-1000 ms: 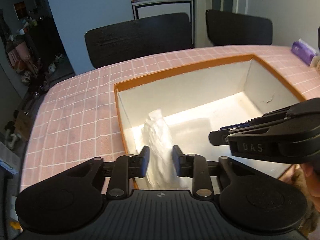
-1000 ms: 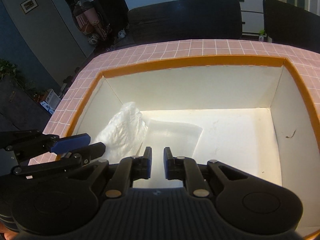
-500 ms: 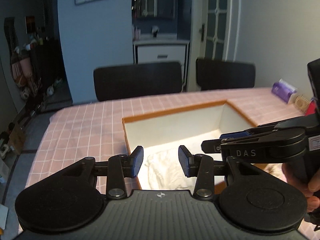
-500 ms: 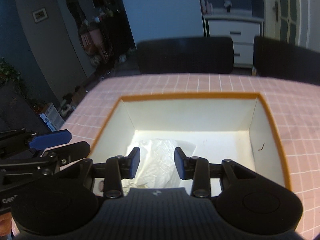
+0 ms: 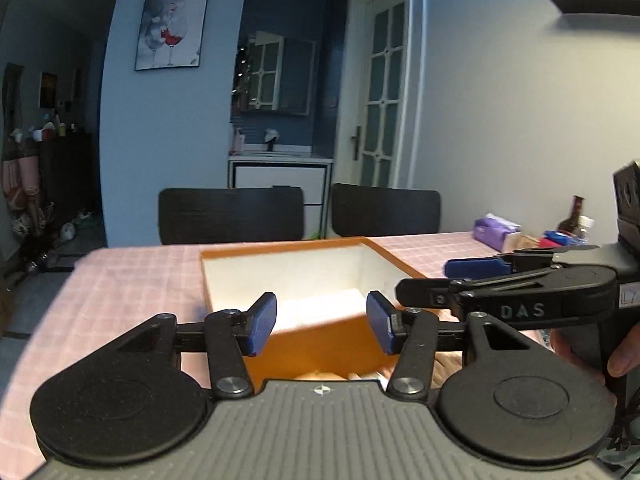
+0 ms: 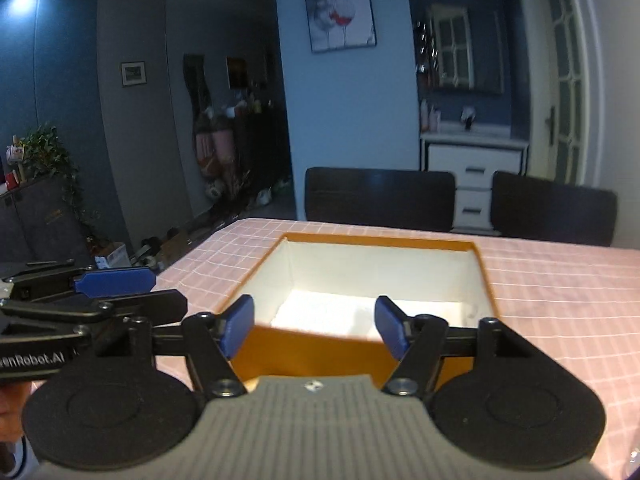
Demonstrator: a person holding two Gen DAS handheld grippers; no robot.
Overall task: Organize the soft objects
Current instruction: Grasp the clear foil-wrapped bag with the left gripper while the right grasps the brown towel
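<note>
An orange box (image 5: 320, 340) with a white inside stands on the pink checked table; it also shows in the right wrist view (image 6: 486, 276). A white soft cloth (image 6: 320, 314) lies on its bottom, only partly seen over the near wall. My left gripper (image 5: 322, 322) is open and empty, held in front of the box's near wall. My right gripper (image 6: 314, 330) is open and empty beside it. Each gripper shows in the other's view, the right (image 5: 476, 276) and the left (image 6: 120, 288).
Two black chairs (image 5: 230, 216) (image 5: 386, 214) stand behind the table (image 5: 120, 292). A purple tissue pack (image 5: 494, 232), a dark bottle (image 5: 572, 218) and small items sit at the table's far right. A white cabinet (image 6: 474, 184) stands by the back wall.
Both grippers let go of the white cloth, opened wide, and pulled back and up out of the box. The cloth now lies in the box.
</note>
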